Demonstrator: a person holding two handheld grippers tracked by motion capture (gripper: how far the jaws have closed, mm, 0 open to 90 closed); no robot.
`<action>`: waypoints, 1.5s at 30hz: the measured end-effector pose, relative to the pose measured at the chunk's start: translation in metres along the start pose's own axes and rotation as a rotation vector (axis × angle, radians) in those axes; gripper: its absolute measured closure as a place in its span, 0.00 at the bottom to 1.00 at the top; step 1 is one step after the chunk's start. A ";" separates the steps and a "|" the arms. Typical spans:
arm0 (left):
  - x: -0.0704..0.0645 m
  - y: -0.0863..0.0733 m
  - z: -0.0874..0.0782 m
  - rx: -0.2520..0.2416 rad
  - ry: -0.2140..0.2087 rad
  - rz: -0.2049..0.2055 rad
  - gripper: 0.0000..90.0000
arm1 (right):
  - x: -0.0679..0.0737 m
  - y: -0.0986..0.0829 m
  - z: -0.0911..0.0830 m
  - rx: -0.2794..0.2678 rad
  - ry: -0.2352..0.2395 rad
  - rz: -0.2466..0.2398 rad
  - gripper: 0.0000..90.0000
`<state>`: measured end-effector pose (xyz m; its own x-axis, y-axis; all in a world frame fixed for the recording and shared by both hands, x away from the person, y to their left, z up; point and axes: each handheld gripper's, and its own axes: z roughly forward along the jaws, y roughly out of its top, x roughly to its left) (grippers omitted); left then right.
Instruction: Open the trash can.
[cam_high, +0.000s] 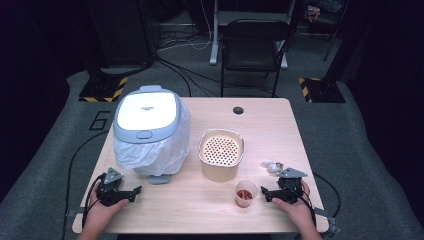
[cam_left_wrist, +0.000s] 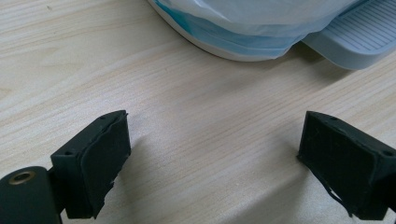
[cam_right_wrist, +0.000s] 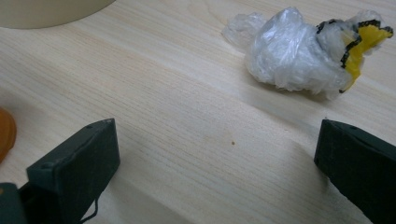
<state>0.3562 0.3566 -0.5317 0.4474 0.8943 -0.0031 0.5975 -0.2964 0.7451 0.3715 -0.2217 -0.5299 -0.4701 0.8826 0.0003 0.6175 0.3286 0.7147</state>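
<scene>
A pedal bin (cam_high: 148, 129) with a white lid and a clear liner stands at the table's left. Its base (cam_left_wrist: 243, 44) and grey pedal (cam_left_wrist: 357, 37) lie just ahead of my left gripper (cam_left_wrist: 215, 158), which rests open on the wood with nothing between its jaws. A beige pot with a perforated top (cam_high: 221, 154) stands mid-table. In front of it is a small cup (cam_high: 245, 193) of reddish bits. My right gripper (cam_right_wrist: 219, 163) is open and empty on the table, right of the cup. A crumpled clear wrapper with yellow and black print (cam_right_wrist: 294, 53) lies ahead of it, apart from the jaws.
The wooden table (cam_high: 280, 125) has a cable hole (cam_high: 238, 110) at the back. A black folding chair (cam_high: 252, 45) stands beyond the far edge, with cables on the floor. In the high view the left gripper (cam_high: 134, 192) and right gripper (cam_high: 266, 194) rest near the front edge.
</scene>
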 end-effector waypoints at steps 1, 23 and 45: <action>0.000 0.000 0.000 0.000 0.000 0.000 0.10 | 0.000 0.000 0.000 0.000 0.000 -0.002 0.00; -0.003 0.000 -0.006 0.003 0.001 -0.013 0.24 | 0.000 0.000 0.000 0.000 -0.002 -0.005 0.00; -0.049 0.030 -0.031 -0.026 -0.022 -0.107 0.35 | 0.000 0.000 0.000 0.000 -0.002 -0.005 0.00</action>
<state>0.3316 0.3143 -0.4884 0.3965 0.9128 -0.0980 0.6256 -0.1905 0.7565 0.3720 -0.2218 -0.5300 -0.4721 0.8815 -0.0047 0.6149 0.3332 0.7148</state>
